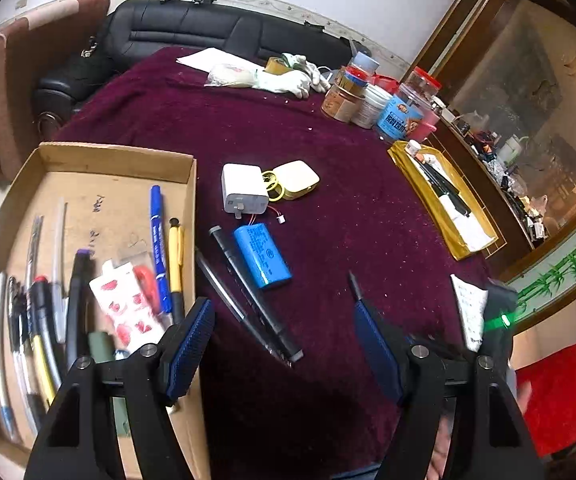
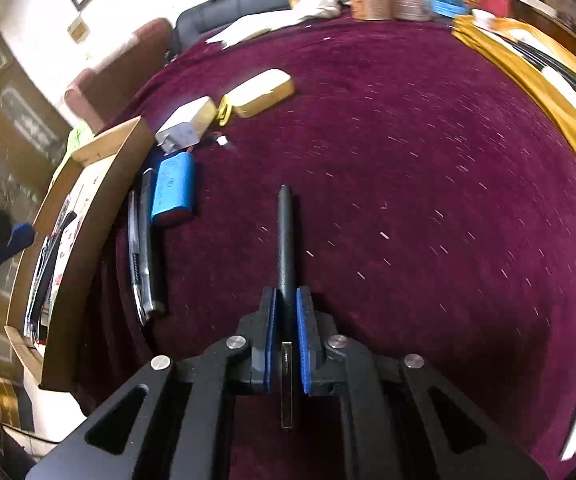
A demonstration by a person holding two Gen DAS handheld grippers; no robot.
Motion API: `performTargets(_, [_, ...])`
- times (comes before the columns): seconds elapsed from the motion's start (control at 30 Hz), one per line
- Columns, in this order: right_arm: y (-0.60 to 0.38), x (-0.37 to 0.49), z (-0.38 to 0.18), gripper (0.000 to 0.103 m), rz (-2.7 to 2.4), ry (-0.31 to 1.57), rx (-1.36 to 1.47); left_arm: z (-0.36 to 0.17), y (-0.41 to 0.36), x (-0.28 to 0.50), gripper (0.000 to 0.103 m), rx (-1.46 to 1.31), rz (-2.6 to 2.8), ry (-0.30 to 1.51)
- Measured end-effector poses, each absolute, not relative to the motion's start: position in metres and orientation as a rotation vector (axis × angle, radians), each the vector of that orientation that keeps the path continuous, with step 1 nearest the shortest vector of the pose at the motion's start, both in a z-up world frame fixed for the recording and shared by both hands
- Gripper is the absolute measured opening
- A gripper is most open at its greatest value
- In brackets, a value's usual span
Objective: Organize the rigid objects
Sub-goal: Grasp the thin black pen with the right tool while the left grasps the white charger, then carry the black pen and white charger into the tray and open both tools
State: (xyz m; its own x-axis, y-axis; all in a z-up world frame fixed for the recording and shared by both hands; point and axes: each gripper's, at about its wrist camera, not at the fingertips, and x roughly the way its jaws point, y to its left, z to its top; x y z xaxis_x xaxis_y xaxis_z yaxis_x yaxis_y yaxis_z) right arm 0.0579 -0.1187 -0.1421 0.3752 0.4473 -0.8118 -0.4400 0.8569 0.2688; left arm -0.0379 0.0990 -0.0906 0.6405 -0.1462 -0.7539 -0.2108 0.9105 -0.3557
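The right tool (image 2: pixel 286 320) is closing flat on a black pen (image 2: pixel 286 240), the pads pinching its lower barrel while the rest is pointing straight ahead over the maroon worktop (image 2: pixel 427 200). The left tool (image 1: pixel 284 336) is standing wide open and holding nothing, hovering at the near right corner of the cardboard box (image 1: pixel 100 160), where pens and markers are already lying. Judgement: the pen is bound for that box; the grip is sitting near one end, so the free end may swing, and carrying it level and laying it parallel to the pens inside should suit. Two dark pens (image 1: pixel 248 292) and a blue battery pack (image 1: pixel 262 256) are waiting just right of the box. Print on the pack and on the blue jar (image 1: pixel 397 118) is not reading clearly.
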Motion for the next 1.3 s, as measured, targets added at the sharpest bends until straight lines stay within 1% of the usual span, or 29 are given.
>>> performTargets(0.17, [-0.128,0.057,-0.146,0.011,0.601,1.006,0.1,-0.101,0.115,-0.024,0.076,-0.439,0.104,0.915])
performTargets(0.2, [-0.13,0.056,-0.147,0.013,0.611,0.994,0.129,-0.103,0.118,-0.018,0.076,-0.43,0.113,0.922])
performTargets(0.27, [-0.131,0.059,-0.15,0.013,0.63,0.98,0.157,-0.103,0.121,-0.003,0.076,-0.419,0.115,0.948])
performTargets(0.47, [-0.123,0.061,-0.152,0.009,0.627,0.935,0.166,-0.106,0.126,0.068,0.076,-0.33,0.164,0.983])
performTargets(0.57, [-0.116,0.057,-0.151,0.01,0.61,0.909,0.101,-0.116,0.126,0.105,0.076,-0.331,0.159,1.023])
performTargets(0.67, [-0.114,0.056,-0.151,0.01,0.599,0.903,0.085,-0.13,0.119,0.133,0.076,-0.225,0.196,1.077])
performTargets(0.77, [-0.116,0.059,-0.152,0.009,0.604,0.908,0.097,-0.149,0.121,0.147,0.076,-0.232,0.197,1.156])
performTargets(0.87, [-0.117,0.059,-0.153,0.009,0.606,0.911,0.11,-0.161,0.122,0.154,0.076,-0.253,0.179,1.155])
performTargets(0.9, [-0.117,0.06,-0.152,0.009,0.605,0.91,0.108,-0.163,0.12,0.157,0.071,-0.24,0.176,1.157])
performTargets(0.93, [-0.117,0.059,-0.152,0.009,0.603,0.908,0.102,-0.167,0.117,0.159,0.058,-0.203,0.188,1.162])
performTargets(0.97, [-0.116,0.059,-0.152,0.009,0.601,0.906,0.095,-0.167,0.117,0.159,0.05,-0.184,0.209,1.16])
performTargets(1.17, [-0.11,0.055,-0.151,0.01,0.595,0.894,0.048,-0.164,0.121,0.153,0.049,-0.213,0.193,1.172])
performTargets(1.3, [-0.104,0.05,-0.15,0.01,0.573,0.876,-0.002,-0.153,0.121,0.135,0.049,-0.29,0.139,1.158])
